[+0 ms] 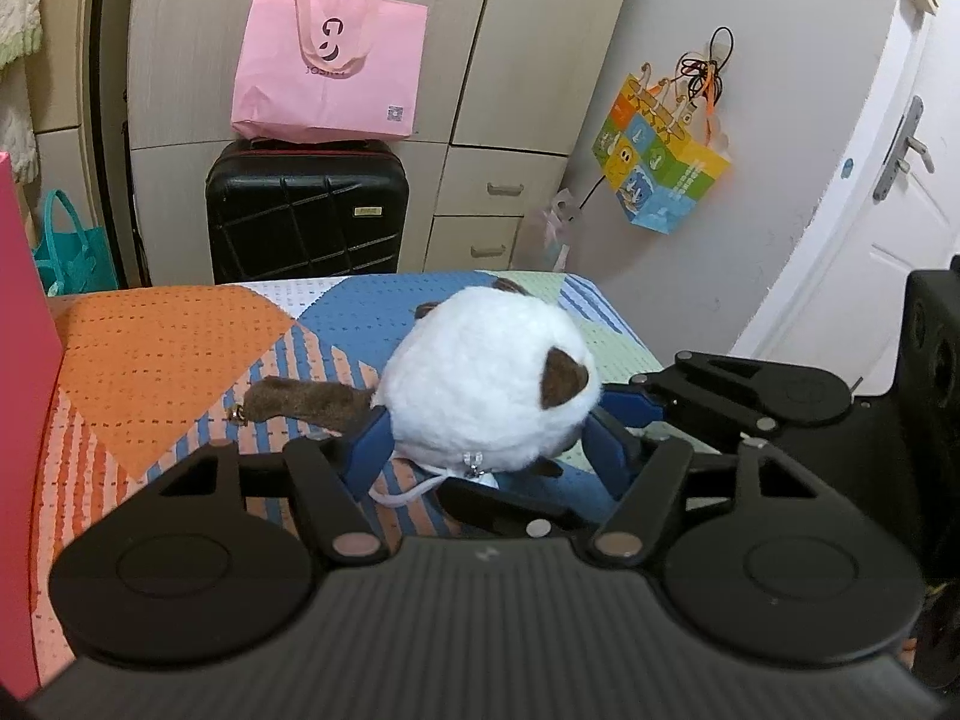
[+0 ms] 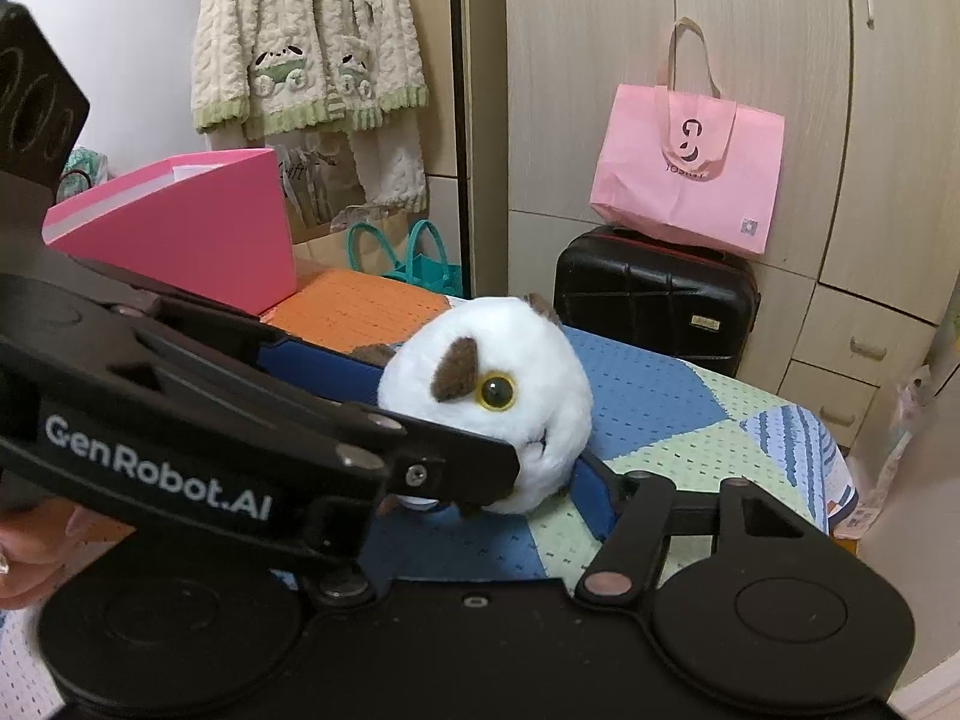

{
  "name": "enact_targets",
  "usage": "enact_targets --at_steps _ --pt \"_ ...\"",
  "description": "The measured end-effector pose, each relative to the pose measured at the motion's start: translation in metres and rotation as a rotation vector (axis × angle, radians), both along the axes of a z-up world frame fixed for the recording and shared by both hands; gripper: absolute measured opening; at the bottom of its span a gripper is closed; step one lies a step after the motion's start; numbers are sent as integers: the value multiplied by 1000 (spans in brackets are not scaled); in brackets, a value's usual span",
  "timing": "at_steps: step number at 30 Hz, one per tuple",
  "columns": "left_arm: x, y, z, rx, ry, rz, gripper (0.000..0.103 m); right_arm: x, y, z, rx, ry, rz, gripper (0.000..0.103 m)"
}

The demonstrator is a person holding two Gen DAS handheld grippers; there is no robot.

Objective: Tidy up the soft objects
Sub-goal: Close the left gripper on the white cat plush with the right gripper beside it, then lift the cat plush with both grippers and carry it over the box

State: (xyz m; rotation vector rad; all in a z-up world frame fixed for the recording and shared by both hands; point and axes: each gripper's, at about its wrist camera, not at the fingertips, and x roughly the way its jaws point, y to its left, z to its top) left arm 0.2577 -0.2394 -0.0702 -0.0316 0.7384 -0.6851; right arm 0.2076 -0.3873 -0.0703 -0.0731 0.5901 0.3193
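A round white plush cat [image 1: 480,378] with brown ears and a brown tail sits on the patchwork cloth [image 1: 180,348]. My left gripper [image 1: 483,447] has its blue fingers pressed on both sides of the plush. In the right wrist view the plush [image 2: 510,396] shows its yellow eye. My right gripper [image 2: 534,486] also closes on the plush from the side; its right finger [image 2: 594,480] touches the plush, and the left gripper's arm hides its left finger. A pink box [image 2: 198,234] stands open at the far left of the cloth.
A black suitcase [image 1: 306,216] with a pink tote bag [image 1: 330,72] on it stands behind the table against the wardrobe. A teal bag [image 2: 420,264] sits on the floor. A white door [image 1: 870,210] is at the right. A fluffy cream jacket [image 2: 306,42] hangs behind.
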Motion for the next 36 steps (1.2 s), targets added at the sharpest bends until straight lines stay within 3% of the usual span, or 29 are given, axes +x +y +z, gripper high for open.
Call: enact_targets --at_steps 8,17,26,30,36 --pt "-23 10 11 16 8 -20 67 -20 3 7 26 -11 2 69" --pt "-54 26 18 31 31 -42 67 -47 10 9 82 47 -15 70" --pt "-86 53 29 32 42 -76 67 -89 31 17 78 2 -41 70" --pt "-101 66 37 35 49 -76 67 -105 41 23 146 49 -74 70" --pt "-124 88 45 21 42 -85 67 -130 64 31 116 29 -78 70"
